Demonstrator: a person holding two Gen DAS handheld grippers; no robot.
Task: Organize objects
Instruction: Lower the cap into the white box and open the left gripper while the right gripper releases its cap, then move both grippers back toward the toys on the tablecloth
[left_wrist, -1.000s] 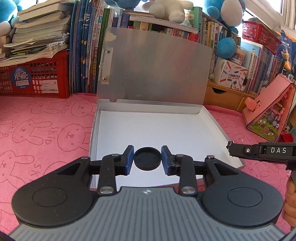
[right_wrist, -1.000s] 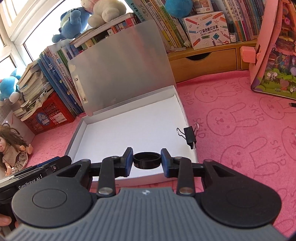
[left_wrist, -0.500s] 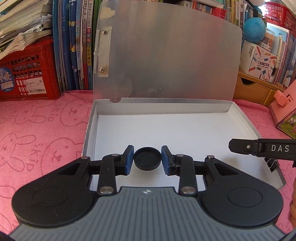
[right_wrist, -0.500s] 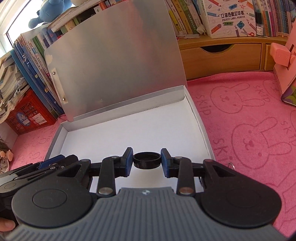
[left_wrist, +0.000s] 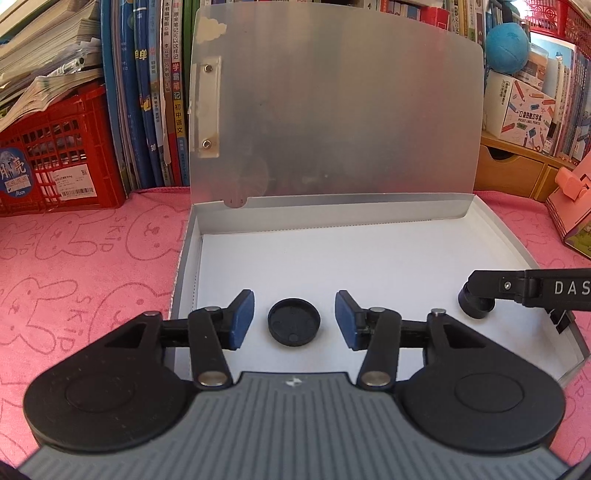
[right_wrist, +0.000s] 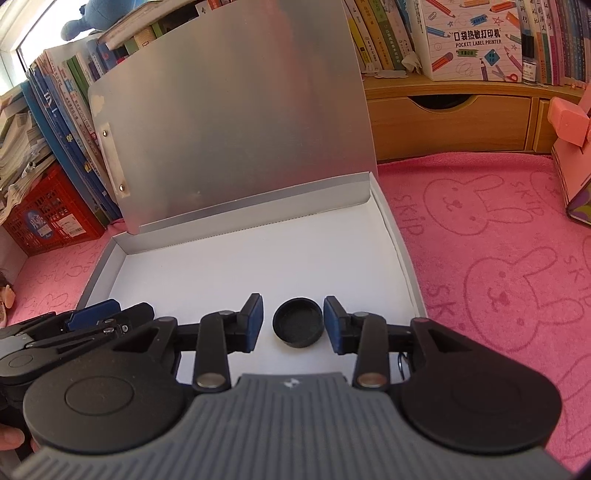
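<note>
Both claws hung low over the near end of the open grey file box (left_wrist: 186, 258), each with a small round black cap lying directly between its blue pads. The left claw (left_wrist: 294, 319) was spreading, clear gaps showing on both sides of its flat cap (left_wrist: 294, 322), which lay dome-side up on the white floor of the box. The right claw (right_wrist: 293, 324) was also opening, though less far; its cap (right_wrist: 298, 322) sat hollow-side up, and the right-hand pad stood so close to it that I could not say whether they touched. Being round, neither cap had a long axis, so either hand could draw straight back. The box lid (left_wrist: 336, 118) stood upright behind. Around it lay a pink rabbit-print cloth (right_wrist: 498, 258) over the tabletop, books (left_wrist: 155, 92) and a red crate (left_wrist: 62, 155) beyond.
</note>
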